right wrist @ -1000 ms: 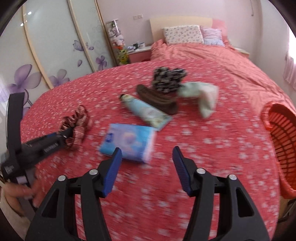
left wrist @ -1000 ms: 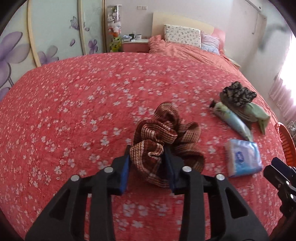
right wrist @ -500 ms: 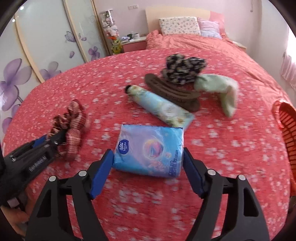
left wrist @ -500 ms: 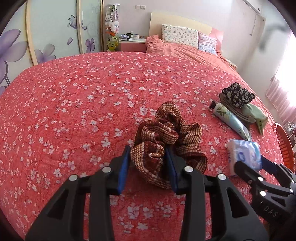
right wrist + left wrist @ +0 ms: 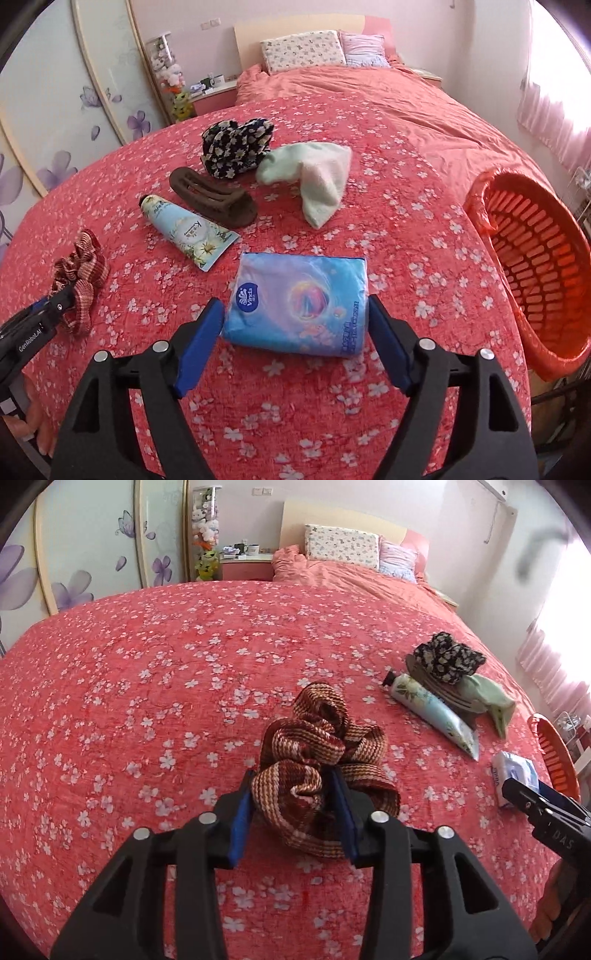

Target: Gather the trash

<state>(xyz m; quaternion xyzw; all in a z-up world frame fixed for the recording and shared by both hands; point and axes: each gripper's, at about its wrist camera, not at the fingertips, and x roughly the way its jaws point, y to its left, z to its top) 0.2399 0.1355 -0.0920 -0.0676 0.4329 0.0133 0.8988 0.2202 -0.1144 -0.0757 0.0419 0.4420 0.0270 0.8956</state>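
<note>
Left wrist view: left hand-held gripper [image 5: 291, 812] set around one fold of the brown checked scrunchie [image 5: 321, 764], blue pads against the cloth on both sides and jaws opening slightly; scrunchie resting on the red flowered bedspread [image 5: 147, 664], near the middle. Soft, light, springy fabric, likely to squash and bulge out of a pinch; best taken across a thick gathered fold, as here. Letters "DAS" legible on the black body of the right hand-held gripper [image 5: 532, 794] at the right edge.

Right wrist view: right hand-held gripper [image 5: 295, 332] wide, jaws opening, straddling the blue tissue pack [image 5: 299, 302] without pressing on it; pack flat on the bedspread, between the pads. Light, squashy, with slick plastic wrap, probably prone to slipping; best gripped across its short width near the middle. "Vinda" readable on the pack. Script on the hand cream tube [image 5: 184, 229] too small to read. "GenRobot.AI" printed on the left hand-held gripper. Orange basket [image 5: 535, 258] at the right, beside the bed
</note>
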